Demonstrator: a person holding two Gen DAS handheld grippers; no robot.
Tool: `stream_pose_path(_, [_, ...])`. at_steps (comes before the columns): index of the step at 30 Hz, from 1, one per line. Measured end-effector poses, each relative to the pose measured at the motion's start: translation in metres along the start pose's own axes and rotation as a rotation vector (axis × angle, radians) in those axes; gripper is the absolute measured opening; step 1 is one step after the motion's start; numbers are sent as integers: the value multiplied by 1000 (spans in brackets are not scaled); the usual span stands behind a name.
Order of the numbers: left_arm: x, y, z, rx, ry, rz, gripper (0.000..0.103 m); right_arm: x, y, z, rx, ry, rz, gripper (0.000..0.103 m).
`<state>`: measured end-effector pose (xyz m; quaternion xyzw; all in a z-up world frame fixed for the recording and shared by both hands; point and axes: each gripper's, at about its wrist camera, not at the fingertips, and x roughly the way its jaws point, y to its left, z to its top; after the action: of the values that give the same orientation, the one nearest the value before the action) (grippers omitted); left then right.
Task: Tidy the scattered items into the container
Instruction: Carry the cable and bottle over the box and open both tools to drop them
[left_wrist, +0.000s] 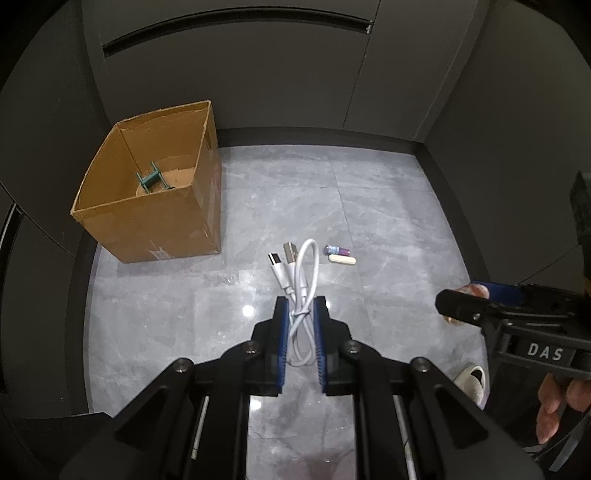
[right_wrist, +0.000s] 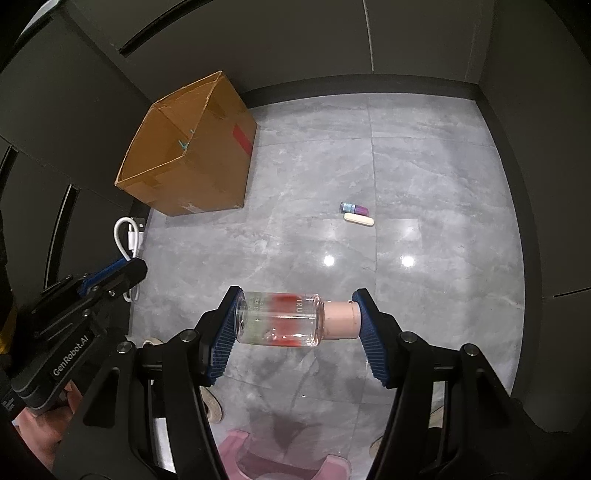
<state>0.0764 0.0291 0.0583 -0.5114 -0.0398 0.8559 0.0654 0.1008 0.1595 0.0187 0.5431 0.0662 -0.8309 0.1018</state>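
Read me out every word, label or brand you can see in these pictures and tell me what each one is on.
"DAS": on the body of the right tongs, seen from the left wrist view; likely cut off.
"GenRobot.AI": on the body of the left tongs, seen from the right wrist view.
"MTRU": on the clear bottle held in the right tongs; partial, the rest blurred.
Small print near the bottle's base: too small to read.

Each hand-held gripper is matte black plastic: the left hand-held gripper (left_wrist: 301, 314) and right hand-held gripper (right_wrist: 297, 321) carry ribbed blue pads (right_wrist: 373, 354), round silver screws (left_wrist: 350, 346) at the finger pivots, and white lettering, "DAS" and "GenRobot.AI", on their sides.
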Motion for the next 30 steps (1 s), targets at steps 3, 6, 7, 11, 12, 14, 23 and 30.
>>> stream_pose_path(3, [-3,-2,1,0,-7,-2,13,1,2,3,-9,-10,-10,62])
stream_pose_path(6, [-4,-3,1,0,-11,-2,13,-1,6,5,-31,-23,-24,62])
stream_pose_path(7, [-4,-3,2,-2,-12,-2,13,-1,8,6,-35,-26,-26,62])
stream_pose_path(11, [-4,0,5,-5,-17,1,13,0,10,10,-39,-42,-28,62])
stream_pose_path(12, [-5,1,5,-9,-17,-2,13,0,11,11,-40,-43,-28,62])
stream_pose_path(14, [-6,5,8,-18,-21,1,13,1,12,13,-40,-42,-24,62])
stream_pose_path(23, [-13,34,35,-61,-28,5,13,3,42,39,-104,-30,10,62])
stream_pose_path(30, [-30,84,87,-77,-48,50,13,1,93,95,-167,-68,29,62])
